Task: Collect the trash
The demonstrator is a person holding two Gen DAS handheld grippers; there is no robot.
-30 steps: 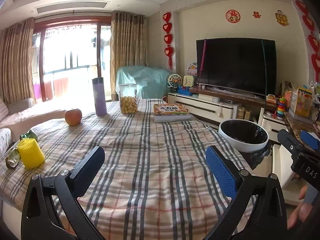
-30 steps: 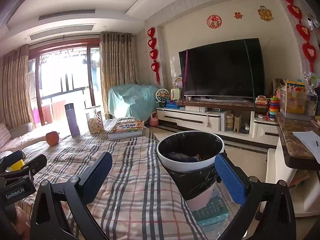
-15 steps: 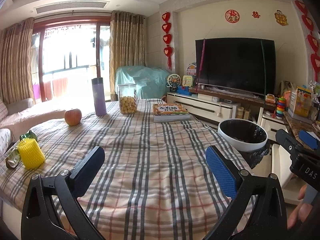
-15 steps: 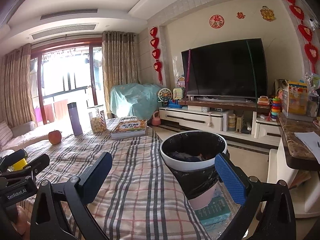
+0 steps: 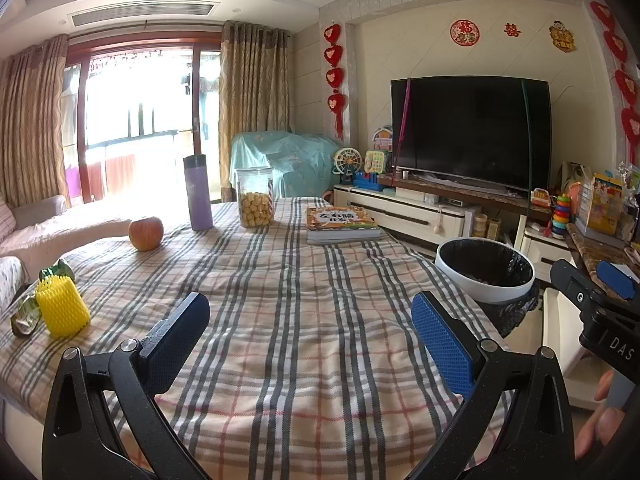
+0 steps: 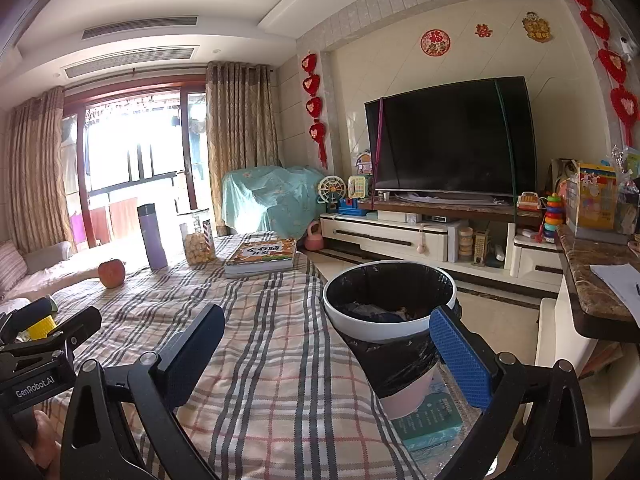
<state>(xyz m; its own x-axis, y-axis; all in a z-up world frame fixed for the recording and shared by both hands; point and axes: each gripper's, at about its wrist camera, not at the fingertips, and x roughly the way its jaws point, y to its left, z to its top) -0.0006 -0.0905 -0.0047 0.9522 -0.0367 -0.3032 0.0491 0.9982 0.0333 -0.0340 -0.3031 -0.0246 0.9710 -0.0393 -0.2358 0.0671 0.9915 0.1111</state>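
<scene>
While both tools hover above the plaid tablecloth (image 5: 304, 320), the scene reads so:

Left gripper (image 5: 310, 332): fingers spread wide with nothing between them, pointing level across the table toward 12 o'clock.

Right gripper (image 6: 326, 346): also spread and empty, aimed level toward 12 o'clock; its blue-padded finger (image 6: 460, 360) overlaps the near rim of the trash bin in view, and I cannot tell if they touch.

Trash bin (image 6: 390, 320): upright just beside the table's right edge, at 1 o'clock of the right gripper; white rim, black liner, mouth facing up, dark scraps inside.

Yellow foam net (image 5: 62, 306): stands upright on the cloth at 9 o'clock of the left gripper, long axis vertical.

Green wrapper (image 5: 26, 316): lies touching the net's left side, crumpled, near the table's left edge.

Apple (image 5: 146, 233): at 11 o'clock, well apart from the net.

Purple bottle (image 5: 198, 192): upright, just beyond the apple.

Snack jar (image 5: 255, 202): upright beside the bottle.

Book (image 5: 342, 224): flat at 12 o'clock, far end.
</scene>
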